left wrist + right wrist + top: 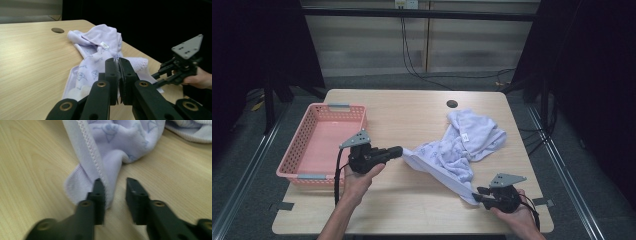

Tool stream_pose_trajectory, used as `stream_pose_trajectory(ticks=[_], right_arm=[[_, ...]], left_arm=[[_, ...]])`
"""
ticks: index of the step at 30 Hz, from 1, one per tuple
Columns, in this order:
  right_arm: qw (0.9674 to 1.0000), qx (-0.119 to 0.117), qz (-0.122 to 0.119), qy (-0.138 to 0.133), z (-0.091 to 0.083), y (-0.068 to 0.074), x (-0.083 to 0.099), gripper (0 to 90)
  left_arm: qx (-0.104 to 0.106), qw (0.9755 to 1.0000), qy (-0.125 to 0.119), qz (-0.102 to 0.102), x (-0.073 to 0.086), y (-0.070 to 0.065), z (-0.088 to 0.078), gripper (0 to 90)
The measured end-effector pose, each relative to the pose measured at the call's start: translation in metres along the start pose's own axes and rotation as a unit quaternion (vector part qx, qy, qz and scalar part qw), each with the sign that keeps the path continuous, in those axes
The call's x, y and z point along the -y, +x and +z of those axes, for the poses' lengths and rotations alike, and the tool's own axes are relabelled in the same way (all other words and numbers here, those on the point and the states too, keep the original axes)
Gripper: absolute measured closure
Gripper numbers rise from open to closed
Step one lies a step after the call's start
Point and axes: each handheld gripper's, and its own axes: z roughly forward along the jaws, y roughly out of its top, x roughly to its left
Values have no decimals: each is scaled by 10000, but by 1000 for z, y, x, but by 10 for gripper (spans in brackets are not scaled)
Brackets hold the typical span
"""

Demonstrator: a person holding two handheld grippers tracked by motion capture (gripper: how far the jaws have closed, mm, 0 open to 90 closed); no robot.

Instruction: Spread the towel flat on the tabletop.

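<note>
A lavender cloth (462,142) with small blue prints lies crumpled on the right half of the wooden table (412,210), stretched into a band toward the front right. My left gripper (399,151) is shut on the cloth's left edge and holds it a little above the table; in the left gripper view the hem of the cloth (100,47) is pinched between the closed jaws of that gripper (118,75). My right gripper (477,192) sits at the cloth's front corner. In the right gripper view the cloth's stitched edge (95,152) lies against the inner side of one jaw of that gripper (115,192), with a gap to the other jaw.
A pink plastic basket (297,137) with nothing in it stands at the table's left edge, just behind my left hand. A round cable hole (452,104) lies near the far edge. Bare wood stretches along the front between my hands. Dark floor surrounds the table.
</note>
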Motion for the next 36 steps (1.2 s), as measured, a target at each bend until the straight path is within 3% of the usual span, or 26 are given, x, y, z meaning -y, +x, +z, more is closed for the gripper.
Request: stream_pose_trajectory(ticks=[3, 6, 10, 14, 16, 17, 18, 21, 23, 25, 27, 28, 29, 32, 33, 34, 35, 36], right_arm=[[9999, 7, 108, 20, 0, -6, 0, 842], [9981, 295, 341, -414, -17, -18, -5, 884], [9913, 593, 676, -957, -41, -40, -18, 884], [9829, 761, 768, -1493, -63, -56, -47, 885], [9814, 779, 762, -1582, -66, -59, -54, 885], [9782, 805, 689, -1788, -75, -68, -77, 885], [9782, 805, 689, -1788, -75, -68, -77, 885], [9731, 800, 621, -2069, -83, -83, -115, 885], [9724, 801, 645, -2095, -84, -85, -122, 885], [9697, 825, 572, -2229, -92, -95, -149, 885], [9673, 863, 555, -2318, -98, -102, -167, 885], [9673, 863, 555, -2318, -98, -102, -167, 885], [9642, 941, 559, -2414, -106, -109, -184, 885], [9581, 1064, 582, -2593, -122, -119, -210, 885], [9564, 1109, 560, -2643, -127, -121, -217, 886], [9564, 1109, 560, -2643, -127, -121, -217, 886], [9494, 1167, 543, -2866, -144, -125, -236, 886], [9462, 1211, 542, -2952, -152, -125, -244, 886]], left_arm=[[-36, 10000, -20, -33, 1, 2, -2, 870], [8, 10000, 6, -10, 1, 0, -2, 871], [69, 10000, 5, 52, -5, -4, 6, 871], [61, 9999, -152, 21, -17, -2, 9, 871], [34, 9998, -190, 39, -24, -1, 8, 871], [-14, 9996, -271, 85, -36, 1, 7, 871], [-14, 9996, -271, 85, -36, 1, 7, 871], [-139, 9988, -465, 120, -61, 6, 4, 871], [-167, 9984, -514, 152, -68, 8, 4, 871], [-178, 9979, -604, 155, -84, 12, 3, 871], [-213, 9974, -651, 230, -101, 11, 4, 871], [-213, 9974, -651, 230, -101, 11, 4, 871], [-219, 9964, -751, 329, -117, 8, 3, 871], [-253, 9950, -817, 506, -142, 2, 5, 871], [-260, 9943, -851, 588, -154, -1, 6, 872], [-260, 9943, -851, 588, -154, -1, 6, 872], [-262, 9923, -971, 728, -175, -6, 3, 872], [-245, 9908, -1091, 767, -186, -10, 1, 872]])
